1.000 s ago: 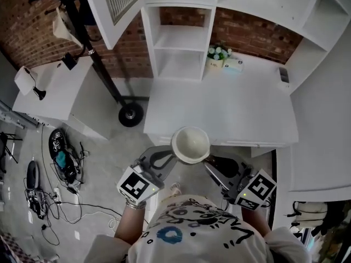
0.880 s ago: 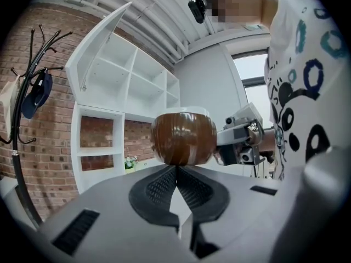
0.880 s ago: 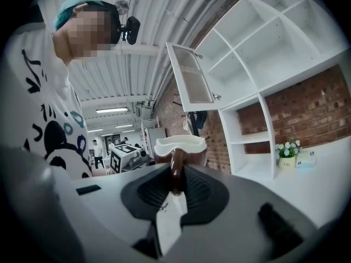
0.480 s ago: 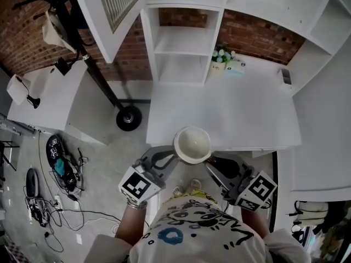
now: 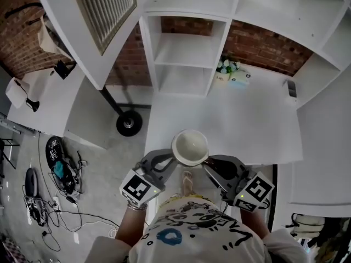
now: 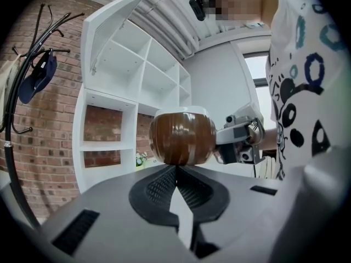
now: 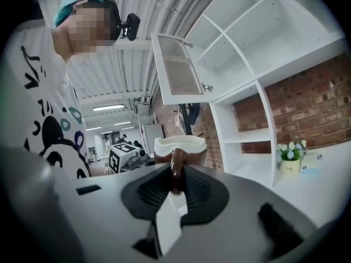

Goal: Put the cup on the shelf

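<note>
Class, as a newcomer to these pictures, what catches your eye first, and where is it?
A brown cup with a cream inside hangs over the white desk's near edge, between two claws. The right claw pinches its handle; the left claw, jaws together, meets its other side. Behind stand white shelves against a brick wall.

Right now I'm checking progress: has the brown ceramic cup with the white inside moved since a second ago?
Yes. The brown cup has moved forward, from the front edge of the white desk to over its top, towards the white shelf unit.
</note>
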Demonstrator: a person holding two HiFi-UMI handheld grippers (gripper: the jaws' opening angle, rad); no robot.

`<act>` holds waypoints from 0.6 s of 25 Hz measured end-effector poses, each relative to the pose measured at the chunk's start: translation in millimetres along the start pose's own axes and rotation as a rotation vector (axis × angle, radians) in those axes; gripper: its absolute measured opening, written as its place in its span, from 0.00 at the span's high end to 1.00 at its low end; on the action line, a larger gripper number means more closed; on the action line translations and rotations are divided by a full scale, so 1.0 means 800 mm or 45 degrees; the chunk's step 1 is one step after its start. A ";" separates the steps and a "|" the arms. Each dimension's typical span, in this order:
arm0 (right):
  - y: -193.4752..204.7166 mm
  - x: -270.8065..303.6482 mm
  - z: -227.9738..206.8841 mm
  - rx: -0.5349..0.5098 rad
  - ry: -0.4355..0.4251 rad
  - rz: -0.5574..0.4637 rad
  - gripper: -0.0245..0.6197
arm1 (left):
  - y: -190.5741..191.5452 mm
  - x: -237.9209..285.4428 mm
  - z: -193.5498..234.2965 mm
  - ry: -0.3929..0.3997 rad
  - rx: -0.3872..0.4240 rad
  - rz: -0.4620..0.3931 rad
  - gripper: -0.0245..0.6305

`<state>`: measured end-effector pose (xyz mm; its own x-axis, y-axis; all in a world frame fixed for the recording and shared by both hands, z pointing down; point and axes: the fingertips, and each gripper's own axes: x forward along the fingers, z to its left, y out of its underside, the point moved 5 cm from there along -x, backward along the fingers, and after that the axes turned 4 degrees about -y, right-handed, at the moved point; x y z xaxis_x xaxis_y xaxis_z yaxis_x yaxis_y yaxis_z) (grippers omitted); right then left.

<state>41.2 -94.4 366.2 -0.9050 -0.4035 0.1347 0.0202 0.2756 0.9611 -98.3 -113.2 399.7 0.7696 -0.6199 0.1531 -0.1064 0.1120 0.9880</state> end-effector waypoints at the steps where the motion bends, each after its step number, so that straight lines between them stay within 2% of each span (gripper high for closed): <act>1: -0.003 0.002 -0.009 -0.013 -0.009 0.006 0.87 | -0.001 0.006 0.005 -0.008 -0.001 0.000 0.94; 8: -0.019 0.020 -0.069 -0.006 -0.056 0.030 0.87 | -0.007 0.048 0.044 -0.066 -0.031 -0.015 0.94; 15: -0.029 0.034 -0.114 0.012 -0.111 0.042 0.87 | -0.010 0.078 0.071 -0.116 -0.039 0.022 0.94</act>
<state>55.1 -191.6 369.5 -0.9374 -0.3171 0.1444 0.0468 0.2959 0.9541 -85.3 -196.6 402.2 0.7074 -0.6854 0.1726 -0.0989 0.1458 0.9844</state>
